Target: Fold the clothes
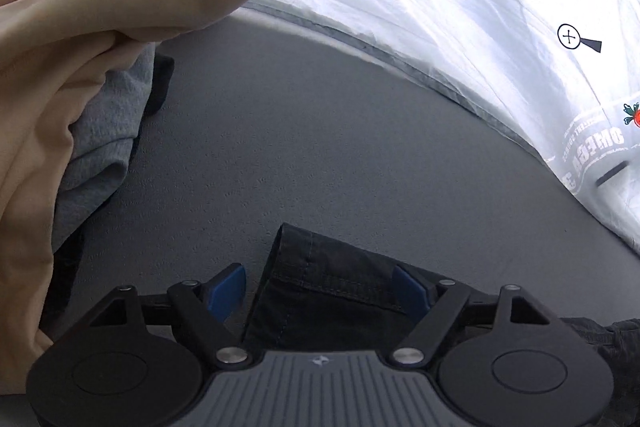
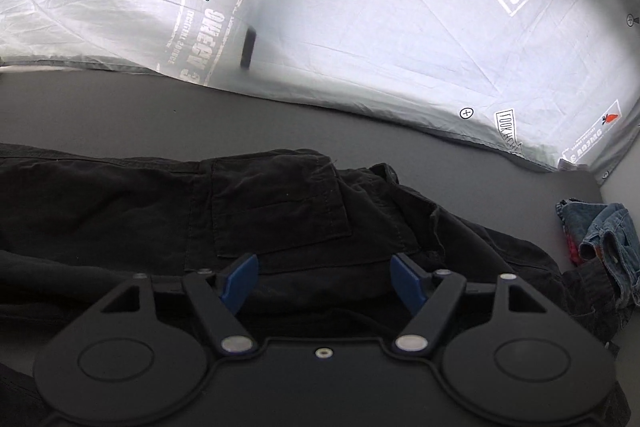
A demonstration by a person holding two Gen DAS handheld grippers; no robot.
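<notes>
- The black trousers are lying spread across the grey desk, with a cargo pocket facing up; one leg end with its hem is reaching toward the left side.
- We are holding the left hand-held gripper over that hem with its jaws standing wide apart, the cloth lying between the blue pads but not pinched.
- We are holding the right hand-held gripper just above the pocket area, also spread wide and gripping nothing.
- We cannot tell from this whether the trousers are being laid out for a fold or are partly folded already.
- For a good fold, we judge that both grippers should be taking the full thickness of cloth near an edge, so that no layer is slipping away.
- Further out, a pile with a tan garment over a grey one is sitting at the left, denim at the right, and a printed white sheet behind.
</notes>
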